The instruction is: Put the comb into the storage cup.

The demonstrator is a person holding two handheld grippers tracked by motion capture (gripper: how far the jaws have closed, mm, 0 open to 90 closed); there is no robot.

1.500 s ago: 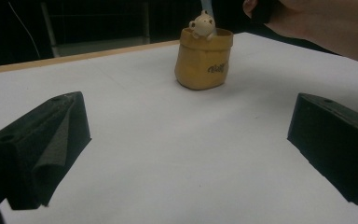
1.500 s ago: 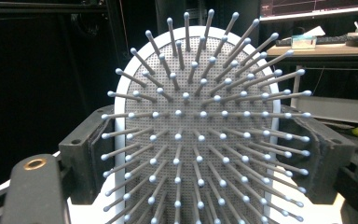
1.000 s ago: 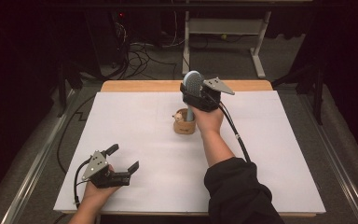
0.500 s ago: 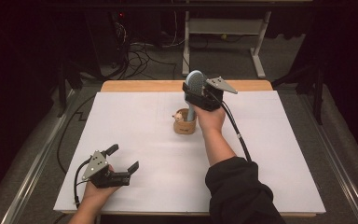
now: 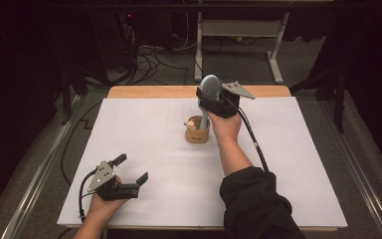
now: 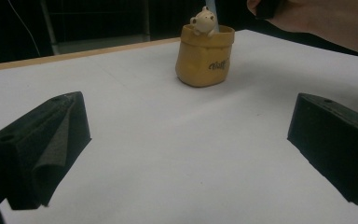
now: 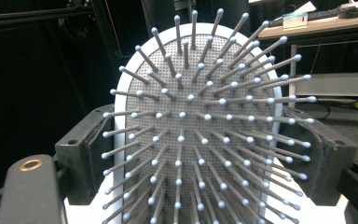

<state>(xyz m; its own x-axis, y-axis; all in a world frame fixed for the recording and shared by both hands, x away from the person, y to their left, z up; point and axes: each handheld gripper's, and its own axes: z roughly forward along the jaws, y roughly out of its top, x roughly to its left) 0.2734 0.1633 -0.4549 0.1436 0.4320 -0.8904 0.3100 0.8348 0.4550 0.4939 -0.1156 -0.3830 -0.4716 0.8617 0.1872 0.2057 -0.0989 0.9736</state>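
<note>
A pale blue hairbrush point(image 5: 209, 87) stands upright, its handle down in a small yellow pot point(image 5: 198, 134) near the middle of the white sheet. A little bear figure point(image 6: 203, 20) peeks over the rim of the pot point(image 6: 205, 56). My right gripper point(image 5: 214, 101) hangs above the pot, shut on the brush head; in the right gripper view the bristled head point(image 7: 200, 140) sits between the two fingers point(image 7: 84, 158). My left gripper point(image 5: 132, 168) rests near the front left of the sheet, open with nothing in it point(image 6: 186, 149), pointing toward the pot.
A white sheet point(image 5: 288, 164) covers the table, with a wooden strip point(image 5: 149, 91) along the far edge. Behind the table lie cables point(image 5: 151, 57) on the floor and a desk frame point(image 5: 238, 30). The person's right forearm point(image 5: 236, 154) crosses the sheet.
</note>
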